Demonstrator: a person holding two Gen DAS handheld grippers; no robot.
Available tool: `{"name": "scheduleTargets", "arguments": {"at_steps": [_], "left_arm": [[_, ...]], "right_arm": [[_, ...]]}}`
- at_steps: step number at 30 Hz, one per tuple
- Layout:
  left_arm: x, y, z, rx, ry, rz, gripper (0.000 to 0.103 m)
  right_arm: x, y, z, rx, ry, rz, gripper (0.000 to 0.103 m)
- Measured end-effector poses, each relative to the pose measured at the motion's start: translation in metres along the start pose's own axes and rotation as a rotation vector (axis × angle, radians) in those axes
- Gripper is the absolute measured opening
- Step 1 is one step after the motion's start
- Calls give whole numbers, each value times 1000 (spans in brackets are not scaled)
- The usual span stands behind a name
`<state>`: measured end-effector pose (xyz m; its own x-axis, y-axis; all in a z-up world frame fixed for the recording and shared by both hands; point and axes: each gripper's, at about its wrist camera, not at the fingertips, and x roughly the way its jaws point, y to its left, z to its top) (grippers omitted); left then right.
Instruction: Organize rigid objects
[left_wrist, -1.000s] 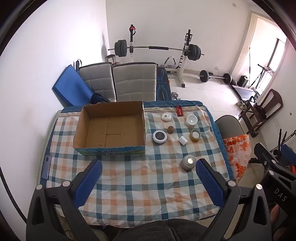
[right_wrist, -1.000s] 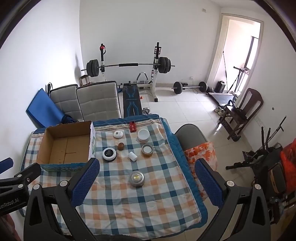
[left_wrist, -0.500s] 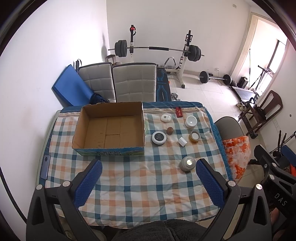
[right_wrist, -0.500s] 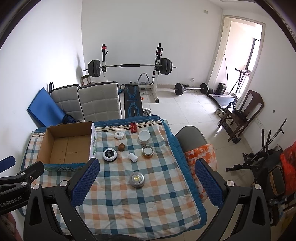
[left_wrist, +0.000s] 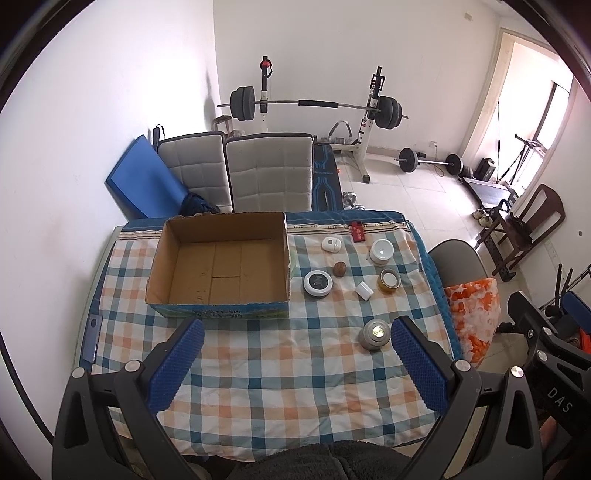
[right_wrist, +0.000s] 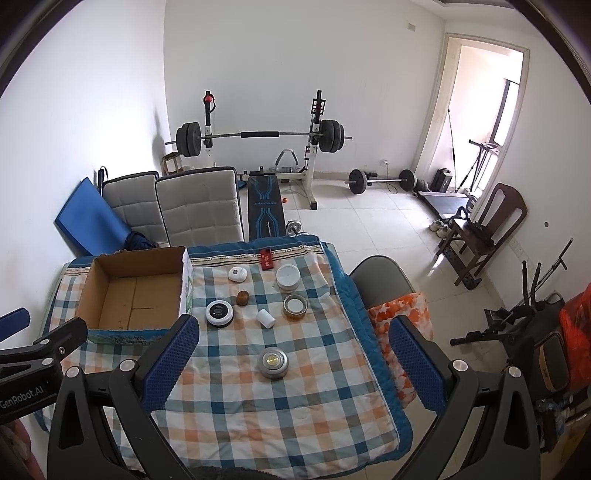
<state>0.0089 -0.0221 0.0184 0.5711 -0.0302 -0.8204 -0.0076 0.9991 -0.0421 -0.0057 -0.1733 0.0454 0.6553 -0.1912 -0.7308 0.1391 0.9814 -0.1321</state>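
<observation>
Checked cloth covers the table; open box sits empty on its left part. Small items lie right of the box: puck, black-top tin, nut, white jar. Left gripper and right gripper hover above the cloth, both wide, holding nothing. Behind: barbell rack, two chairs.

Walls: plain white
Floor: pale glossy tiles
Landmark: black barbell rack against far wall
Right of rack: bright doorway, dark wooden chair
Left of rack: two grey padded chairs
</observation>
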Motion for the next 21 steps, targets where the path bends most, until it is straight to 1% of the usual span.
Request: {"name": "scheduleTargets", "arguments": {"at_steps": [4, 21], "left_arm": [[-1, 2, 5, -1, -14, -1, 103], [-1, 8, 2, -3, -14, -3, 103]], "right_arm": [[-1, 1, -1, -3, -7, 2, 103], [-3, 1, 2, 4, -15, 8, 103]]}}
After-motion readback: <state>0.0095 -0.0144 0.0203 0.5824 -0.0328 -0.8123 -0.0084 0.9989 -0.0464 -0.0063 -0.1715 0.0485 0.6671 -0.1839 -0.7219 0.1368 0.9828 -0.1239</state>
